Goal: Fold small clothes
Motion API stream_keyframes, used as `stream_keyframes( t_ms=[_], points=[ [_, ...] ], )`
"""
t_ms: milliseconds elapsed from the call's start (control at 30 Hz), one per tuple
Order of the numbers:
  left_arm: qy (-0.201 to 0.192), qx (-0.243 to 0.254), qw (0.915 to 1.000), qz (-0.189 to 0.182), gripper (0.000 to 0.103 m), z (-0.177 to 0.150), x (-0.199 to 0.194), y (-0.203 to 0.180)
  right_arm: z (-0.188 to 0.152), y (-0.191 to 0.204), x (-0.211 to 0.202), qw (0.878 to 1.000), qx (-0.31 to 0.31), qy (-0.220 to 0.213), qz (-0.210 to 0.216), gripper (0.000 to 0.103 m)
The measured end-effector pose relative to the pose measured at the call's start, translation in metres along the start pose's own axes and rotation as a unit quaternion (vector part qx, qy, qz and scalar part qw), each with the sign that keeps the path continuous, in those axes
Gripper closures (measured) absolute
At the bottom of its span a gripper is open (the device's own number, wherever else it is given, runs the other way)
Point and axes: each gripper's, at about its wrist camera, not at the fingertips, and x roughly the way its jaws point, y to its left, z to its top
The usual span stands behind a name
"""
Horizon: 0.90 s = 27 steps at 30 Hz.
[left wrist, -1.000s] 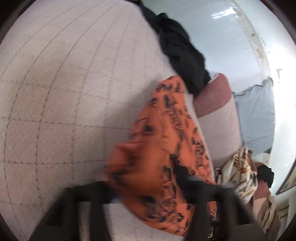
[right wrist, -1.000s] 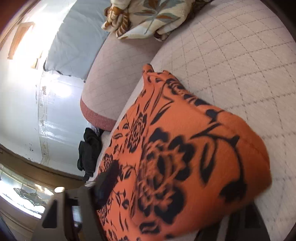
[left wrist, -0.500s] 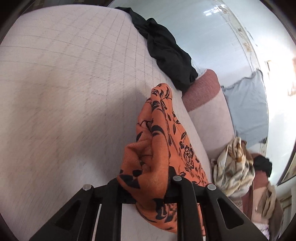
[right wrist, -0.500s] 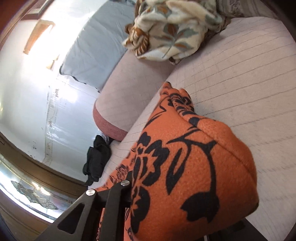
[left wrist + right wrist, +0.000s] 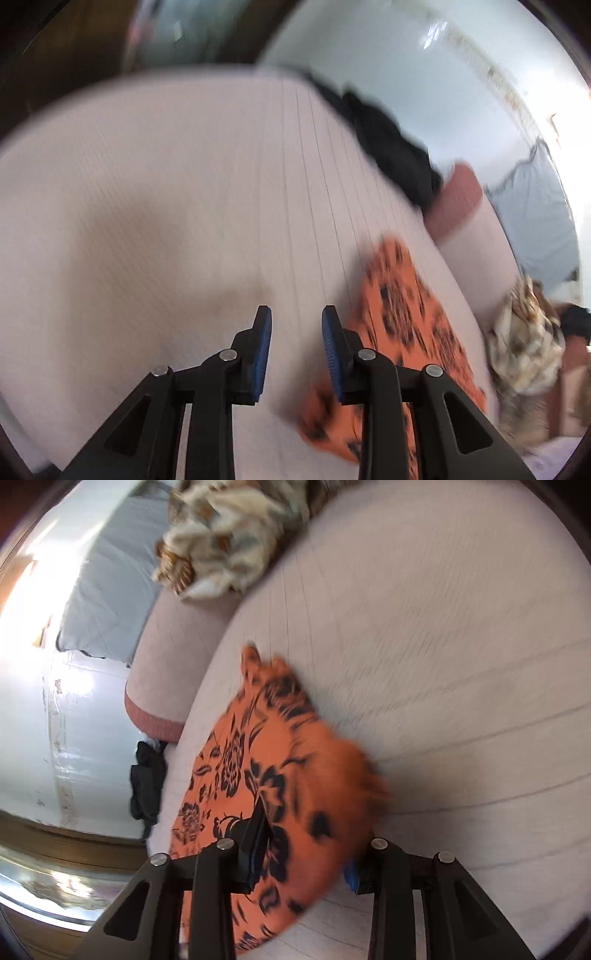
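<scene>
An orange garment with a black flower print [image 5: 402, 317] lies folded on the pale quilted cushion [image 5: 184, 221]. In the left wrist view my left gripper [image 5: 296, 321] is open and empty, its blue pads [image 5: 264, 343] just left of the garment. In the right wrist view the garment [image 5: 266, 775] lies between the open fingers of my right gripper [image 5: 306, 834]. The cloth covers the right pad, and the frame is blurred by motion.
A black garment [image 5: 391, 147] lies at the cushion's far edge, also in the right wrist view [image 5: 146, 779]. A cream patterned cloth [image 5: 221, 535] is heaped by the pink armrest [image 5: 173, 657]. A blue-grey pillow [image 5: 535, 221] leans behind it.
My left gripper has let go of the orange garment and opened, moving off to its left. The right gripper's hold has loosened and the garment has dropped onto the cushion.
</scene>
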Motion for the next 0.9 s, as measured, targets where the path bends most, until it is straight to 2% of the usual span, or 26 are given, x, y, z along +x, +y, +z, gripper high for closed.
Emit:
stream_keyframes(
  t_ms=[33, 100, 133, 167, 200, 267, 300, 367, 400, 433, 467, 500, 600, 667, 700, 767, 833, 867, 900],
  points=[
    [-0.009, 0.006, 0.9999, -0.006, 0.069, 0.003, -0.003, -0.002, 0.001, 0.002, -0.014, 0.999, -0.014, -0.028, -0.021, 0.066],
    [-0.004, 0.030, 0.9992, -0.028, 0.067, 0.002, -0.003, -0.010, 0.000, 0.010, -0.040, 0.991, -0.039, -0.111, -0.060, 0.064],
    [0.007, 0.055, 0.9978, -0.037, 0.067, -0.003, 0.002, -0.020, -0.002, 0.016, -0.048, 0.987, -0.055, -0.143, -0.057, 0.064],
    [0.019, 0.080, 0.9958, -0.041, 0.067, -0.008, 0.007, -0.028, -0.004, 0.026, -0.049, 0.983, -0.079, -0.156, -0.050, 0.064],
    [0.043, 0.118, 0.9911, -0.044, 0.067, -0.018, 0.016, -0.043, -0.006, 0.037, -0.044, 0.982, -0.108, -0.148, -0.045, 0.064],
    [0.090, 0.158, 0.9822, -0.046, 0.064, -0.034, 0.033, -0.059, -0.015, 0.061, -0.024, 0.979, -0.164, -0.121, -0.025, 0.064],
    [0.124, 0.174, 0.9762, -0.032, 0.059, -0.043, 0.047, -0.063, -0.019, 0.068, -0.010, 0.978, -0.181, -0.103, -0.026, 0.064],
    [0.143, 0.194, 0.9707, 0.005, 0.056, -0.055, 0.060, -0.058, -0.020, 0.067, 0.026, 0.981, -0.174, -0.053, -0.067, 0.064],
    [0.136, 0.191, 0.9722, -0.001, 0.056, -0.053, 0.059, -0.057, -0.017, 0.056, 0.050, 0.984, -0.150, -0.017, -0.099, 0.068],
    [0.139, 0.185, 0.9729, -0.006, 0.056, -0.049, 0.057, -0.055, -0.015, 0.051, 0.063, 0.985, -0.136, -0.005, -0.110, 0.070],
    [0.143, 0.178, 0.9735, -0.012, 0.056, -0.045, 0.055, -0.052, -0.015, 0.056, 0.058, 0.984, -0.139, -0.022, -0.110, 0.071],
    [0.142, 0.155, 0.9775, -0.018, 0.056, -0.039, 0.049, -0.040, -0.017, 0.063, 0.050, 0.982, -0.153, -0.031, -0.108, 0.067],
    [0.121, 0.078, 0.9888, -0.040, 0.056, -0.025, 0.024, -0.009, -0.037, 0.097, 0.032, 0.970, -0.228, -0.070, -0.042, 0.067],
    [0.106, 0.061, 0.9921, -0.029, 0.053, -0.023, 0.014, 0.003, -0.056, 0.118, 0.032, 0.962, -0.266, -0.061, 0.011, 0.067],
    [0.102, 0.056, 0.9931, -0.012, 0.053, -0.026, 0.009, 0.009, -0.067, 0.127, 0.038, 0.958, -0.280, -0.039, 0.040, 0.067],
    [0.114, 0.050, 0.9921, -0.015, 0.053, -0.037, 0.001, 0.022, -0.086, 0.141, 0.061, 0.954, -0.293, 0.021, 0.066, 0.067],
    [0.130, 0.038, 0.9904, -0.027, 0.053, -0.052, -0.003, 0.028, -0.107, 0.145, 0.091, 0.947, -0.306, 0.086, 0.050, 0.067],
    [0.132, 0.031, 0.9899, -0.041, 0.053, -0.061, -0.009, 0.032, -0.120, 0.146, 0.112, 0.939, -0.317, 0.131, 0.020, 0.066],
    [0.133, 0.031, 0.9895, -0.048, 0.052, -0.068, -0.015, 0.032, -0.126, 0.145, 0.117, 0.937, -0.328, 0.122, 0.006, 0.066]
  ],
)
